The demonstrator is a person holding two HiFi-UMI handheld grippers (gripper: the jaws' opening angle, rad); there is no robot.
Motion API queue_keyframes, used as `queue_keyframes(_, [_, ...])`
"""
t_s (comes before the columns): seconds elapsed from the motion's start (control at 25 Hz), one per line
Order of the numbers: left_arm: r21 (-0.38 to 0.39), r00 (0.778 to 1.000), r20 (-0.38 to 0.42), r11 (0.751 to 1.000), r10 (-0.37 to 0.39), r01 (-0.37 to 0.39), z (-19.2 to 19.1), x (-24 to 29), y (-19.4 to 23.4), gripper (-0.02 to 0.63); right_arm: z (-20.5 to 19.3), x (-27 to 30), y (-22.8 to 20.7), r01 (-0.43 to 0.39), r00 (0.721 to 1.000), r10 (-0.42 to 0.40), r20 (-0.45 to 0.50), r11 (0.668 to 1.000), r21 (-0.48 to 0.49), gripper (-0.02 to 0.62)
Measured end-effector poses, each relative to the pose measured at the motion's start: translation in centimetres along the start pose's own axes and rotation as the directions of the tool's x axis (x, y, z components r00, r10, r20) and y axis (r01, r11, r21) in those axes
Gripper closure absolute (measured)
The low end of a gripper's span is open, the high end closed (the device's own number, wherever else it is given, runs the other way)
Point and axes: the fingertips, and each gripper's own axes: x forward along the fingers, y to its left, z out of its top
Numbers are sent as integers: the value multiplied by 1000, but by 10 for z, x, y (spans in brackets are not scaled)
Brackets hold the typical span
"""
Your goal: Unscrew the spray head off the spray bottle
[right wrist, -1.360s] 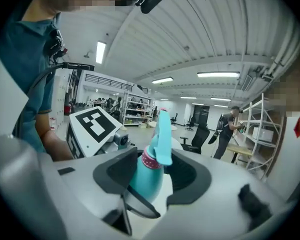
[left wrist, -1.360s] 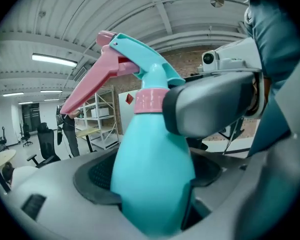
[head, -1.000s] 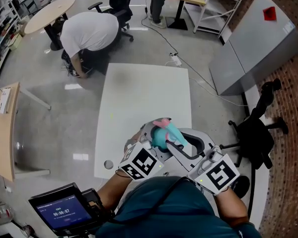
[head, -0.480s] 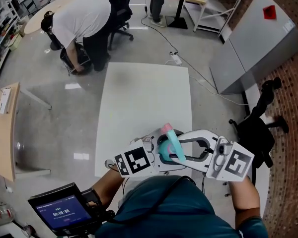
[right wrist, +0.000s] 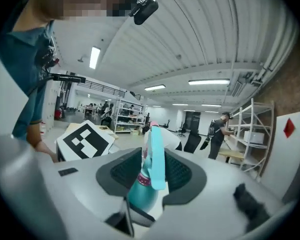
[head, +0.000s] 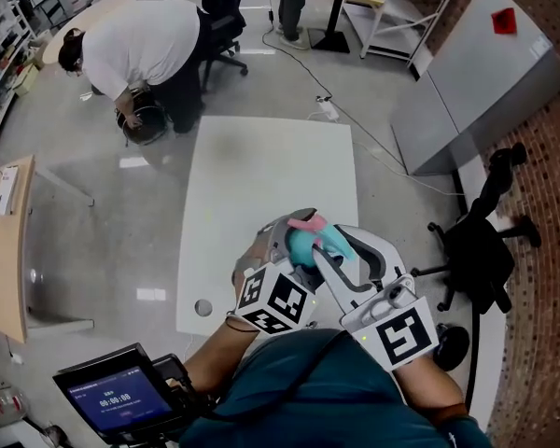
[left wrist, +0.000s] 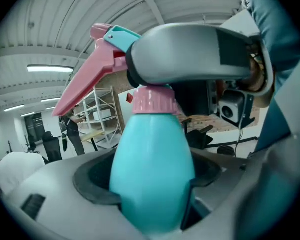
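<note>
- Spray bottle (head: 301,250), teal body with a pink collar, held up off the white table (head: 261,166), over its near end and close to the person's chest.
- Left gripper (left wrist: 152,186) clamped on the bottle's rounded teal body, one dark pad pressed against each side, plain in the left gripper view. Bottle upright in that view, head at the top.
- Spray head (left wrist: 110,54) made up of a long pink trigger slanting down to the left, a teal cap above it, and the pink collar (left wrist: 152,101) sitting on the bottle's neck.
- Right gripper (right wrist: 152,166) closed on the spray head, ribbed dark pads on either side of the teal top in the right gripper view.
- One grey finger of the right gripper laid across the head in the left gripper view, covering much of it.
- Collar seated against the neck; whether loosened at all, not possible to tell.
- From the head view, both grippers meeting at the bottle, left from the lower left and right from the lower right. Marker cube of the left (head: 275,301) and marker cube of the right (head: 403,329) nearest the person.
- Beyond the table's far left corner, a person in a white top (head: 140,54) bent over toward the floor.
- Black office chair (head: 485,241) to the right of the table, beside a brick wall (head: 551,278).
- Small screen (head: 112,399) at the lower left, near the person's left arm.
</note>
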Motion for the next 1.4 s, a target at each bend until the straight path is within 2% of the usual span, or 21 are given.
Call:
queue_keyframes(0.12, [27, 1000, -16, 999, 20, -19, -3, 0, 0, 224, -7, -3, 0, 39, 999, -39, -21, 999, 20, 463])
queue_keyframes(0.4, [82, 998, -52, 996, 38, -33, -7, 1, 0, 224, -12, -5, -5, 56, 996, -53, -67, 998, 40, 463])
queue_keyframes(0.48, [75, 999, -39, 997, 1, 2, -7, 1, -6, 224, -16, -8, 0, 16, 996, -12, -83, 999, 47, 478])
queue_keyframes(0.56, [51, 997, -8, 996, -73, 73, -4, -1, -15, 224, -18, -13, 5, -32, 994, 37, -101, 998, 52, 491])
queue_keyframes(0.68, [27, 978, 37, 978, -207, 206, 3, -8, -30, 224, -6, -16, 13, -109, 992, 114, -48, 989, 99, 494])
queue_keyframes(0.76, [35, 956, 56, 958, -288, 286, 8, -14, -38, 224, 2, -20, 19, -191, 981, 193, -12, 977, 95, 495])
queue_keyframes(0.84, [58, 921, 71, 923, -384, 381, 15, -22, -47, 224, 11, -25, 27, -288, 958, 288, 10, 957, 30, 497])
queue_keyframes(0.96, [130, 844, 73, 844, -532, 521, 23, -36, -68, 225, 19, -33, 37, -404, 914, 406, -3, 910, -89, 497])
queue_keyframes(1.04, [157, 784, 77, 784, -617, 601, 28, -48, -84, 225, 22, -34, 37, -454, 889, 457, 2, 883, -117, 497])
queue_keyframes(1.12, [103, 733, 108, 741, -672, 664, 35, -54, -89, 225, 24, -34, 32, -489, 869, 494, 21, 864, -119, 496])
queue_keyframes(1.16, [68, 728, 125, 738, -674, 671, 38, -53, -86, 224, 26, -34, 29, -501, 861, 507, 34, 858, -114, 495])
queue_keyframes(1.2, [38, 743, 135, 753, -655, 657, 40, -50, -80, 225, 27, -33, 26, -508, 856, 515, 47, 854, -107, 495])
queue_keyframes(1.28, [-21, 806, 136, 812, -576, 583, 37, -38, -61, 224, 30, -32, 17, -500, 859, 506, 76, 862, -86, 495])
queue_keyframes(1.32, [-50, 839, 135, 842, -527, 537, 35, -32, -51, 224, 31, -31, 12, -477, 872, 482, 91, 876, -70, 476])
queue_keyframes(1.4, [-94, 897, 125, 895, -423, 436, 29, -22, -32, 224, 34, -29, -2, -376, 919, 377, 115, 926, -25, 446])
